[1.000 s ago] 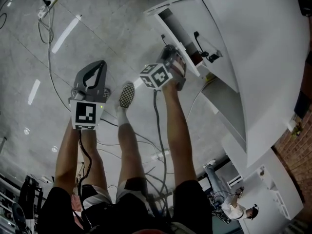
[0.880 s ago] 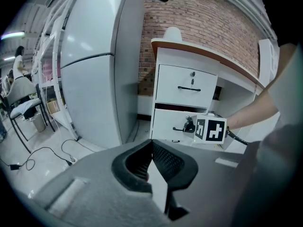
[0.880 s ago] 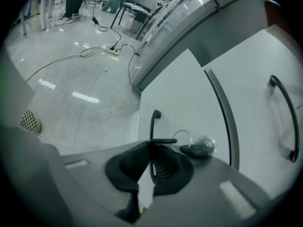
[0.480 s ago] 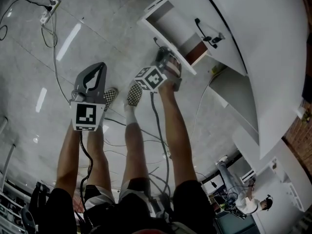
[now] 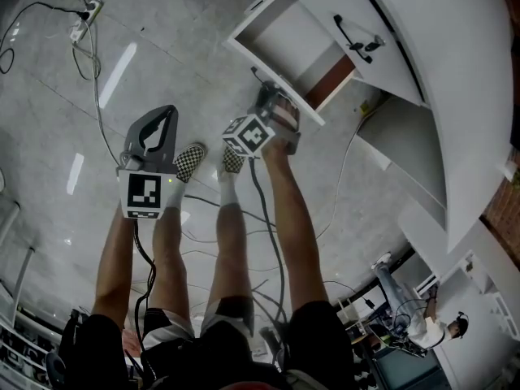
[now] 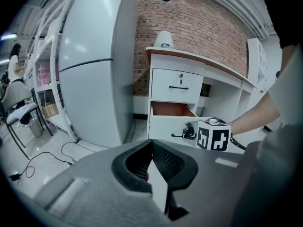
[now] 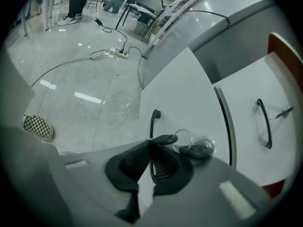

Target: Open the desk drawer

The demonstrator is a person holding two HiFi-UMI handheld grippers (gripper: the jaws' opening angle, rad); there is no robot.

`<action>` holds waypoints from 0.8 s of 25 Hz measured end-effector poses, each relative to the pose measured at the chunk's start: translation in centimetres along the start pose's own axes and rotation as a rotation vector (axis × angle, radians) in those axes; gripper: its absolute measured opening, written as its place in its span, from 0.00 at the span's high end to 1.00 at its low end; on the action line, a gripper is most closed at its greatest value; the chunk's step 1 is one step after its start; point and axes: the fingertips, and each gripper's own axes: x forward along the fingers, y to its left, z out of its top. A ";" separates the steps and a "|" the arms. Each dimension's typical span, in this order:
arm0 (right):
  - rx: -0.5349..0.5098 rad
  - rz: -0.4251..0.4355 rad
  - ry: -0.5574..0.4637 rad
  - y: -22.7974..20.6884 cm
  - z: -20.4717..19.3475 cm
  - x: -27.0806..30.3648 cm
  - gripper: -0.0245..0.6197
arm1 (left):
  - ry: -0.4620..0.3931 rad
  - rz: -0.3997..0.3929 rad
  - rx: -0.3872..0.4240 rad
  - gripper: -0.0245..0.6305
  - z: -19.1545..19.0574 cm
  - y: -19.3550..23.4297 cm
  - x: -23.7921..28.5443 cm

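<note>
The white lower desk drawer (image 5: 286, 44) stands pulled out, its inside bare and its reddish-brown back wall (image 6: 171, 109) showing. My right gripper (image 5: 268, 96) is at the drawer's front panel, shut on the thin black drawer handle (image 7: 153, 119), which runs between its pads. A small key bunch (image 7: 198, 148) hangs on the front beside the jaws. The upper drawer (image 6: 176, 85) is closed, with its own black handle (image 7: 265, 123). My left gripper (image 5: 159, 119) hangs over the floor to the left, well away from the desk, jaws together and nothing in them (image 6: 151, 144).
The white desk top (image 5: 455, 71) runs along the right. Cables and a power strip (image 5: 82, 13) lie on the glossy floor. The person's checkered shoes (image 5: 188, 161) stand just below the drawer front. A tall grey cabinet (image 6: 94, 65) stands left of the desk.
The drawer has slid further out of the desk, and my right gripper has come back with its handle. The left gripper keeps about the same spot in view.
</note>
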 end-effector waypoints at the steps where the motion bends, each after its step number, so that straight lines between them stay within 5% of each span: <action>1: 0.003 0.001 0.002 0.4 0.1 -0.2 0.94 | 0.000 -0.002 0.003 0.95 -0.1 0.1 -0.2; 20: -0.012 0.003 0.004 5.3 0.7 -4.4 0.94 | 0.005 -0.034 0.041 0.95 -0.9 0.6 -2.4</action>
